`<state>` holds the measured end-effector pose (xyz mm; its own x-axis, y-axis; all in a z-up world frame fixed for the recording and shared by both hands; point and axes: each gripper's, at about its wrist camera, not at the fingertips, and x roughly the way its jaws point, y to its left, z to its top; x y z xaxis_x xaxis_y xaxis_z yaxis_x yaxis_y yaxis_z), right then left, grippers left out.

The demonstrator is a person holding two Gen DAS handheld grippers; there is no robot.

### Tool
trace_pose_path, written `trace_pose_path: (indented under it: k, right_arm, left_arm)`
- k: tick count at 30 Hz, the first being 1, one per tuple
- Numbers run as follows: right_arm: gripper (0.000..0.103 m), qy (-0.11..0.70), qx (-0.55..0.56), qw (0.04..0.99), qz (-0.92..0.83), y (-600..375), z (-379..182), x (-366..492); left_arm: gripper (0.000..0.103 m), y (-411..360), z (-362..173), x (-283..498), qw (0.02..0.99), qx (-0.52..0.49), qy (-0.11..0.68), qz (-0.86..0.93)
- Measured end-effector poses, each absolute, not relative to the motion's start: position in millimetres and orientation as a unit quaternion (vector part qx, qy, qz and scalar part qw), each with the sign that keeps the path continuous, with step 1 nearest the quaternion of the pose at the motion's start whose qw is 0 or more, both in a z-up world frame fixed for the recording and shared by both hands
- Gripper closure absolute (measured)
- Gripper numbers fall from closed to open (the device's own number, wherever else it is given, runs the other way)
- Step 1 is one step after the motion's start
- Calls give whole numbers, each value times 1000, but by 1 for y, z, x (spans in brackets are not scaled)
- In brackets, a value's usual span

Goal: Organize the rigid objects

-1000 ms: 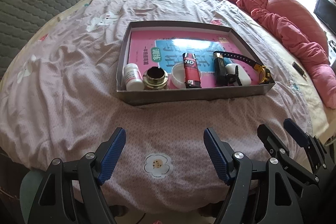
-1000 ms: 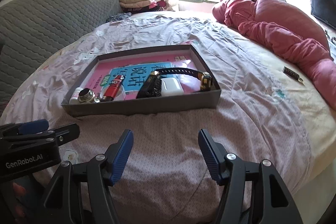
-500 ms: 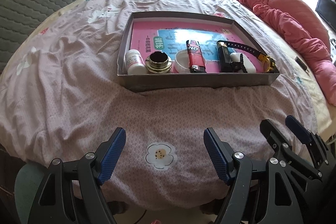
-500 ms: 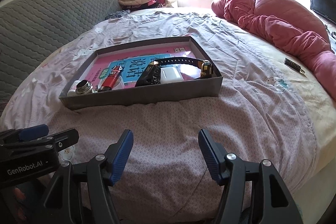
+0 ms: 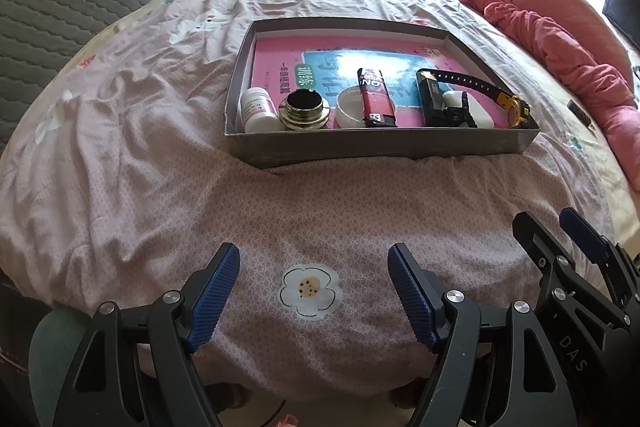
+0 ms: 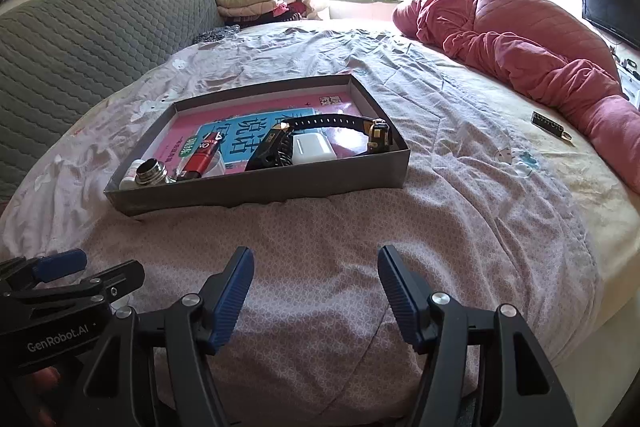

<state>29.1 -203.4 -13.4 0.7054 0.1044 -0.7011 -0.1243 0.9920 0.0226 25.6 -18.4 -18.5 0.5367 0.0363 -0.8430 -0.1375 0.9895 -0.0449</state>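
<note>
A grey cardboard tray lies on the bed with a pink and blue book as its floor. Along its near wall stand a white pill bottle, a metal screw cap, a white round lid, a red lighter, a black device, a white earbud case and a black and yellow watch. My left gripper hovers open and empty over the bedspread, well short of the tray. My right gripper is open and empty too, beside the left.
A pink floral bedspread covers the round bed. A pink quilt is heaped at the right. A small black tag lies near it. A grey quilted headboard curves along the left, and folded clothes sit by the window.
The tray has drifted slightly upward in the left wrist view. Both grippers stay open and empty, and nothing in the tray has moved.
</note>
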Motion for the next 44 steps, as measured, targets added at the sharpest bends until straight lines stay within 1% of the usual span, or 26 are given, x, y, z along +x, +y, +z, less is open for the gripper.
trace_pose_path:
  k: [13, 44]
  right_arm:
    - [39, 388, -24, 919, 61, -200, -18, 32]
    - [39, 392, -6, 918, 60, -207, -22, 35]
  left_arm:
    - [25, -17, -20, 27, 875, -59, 478, 45]
    - [25, -10, -33, 34, 864, -80, 495, 40]
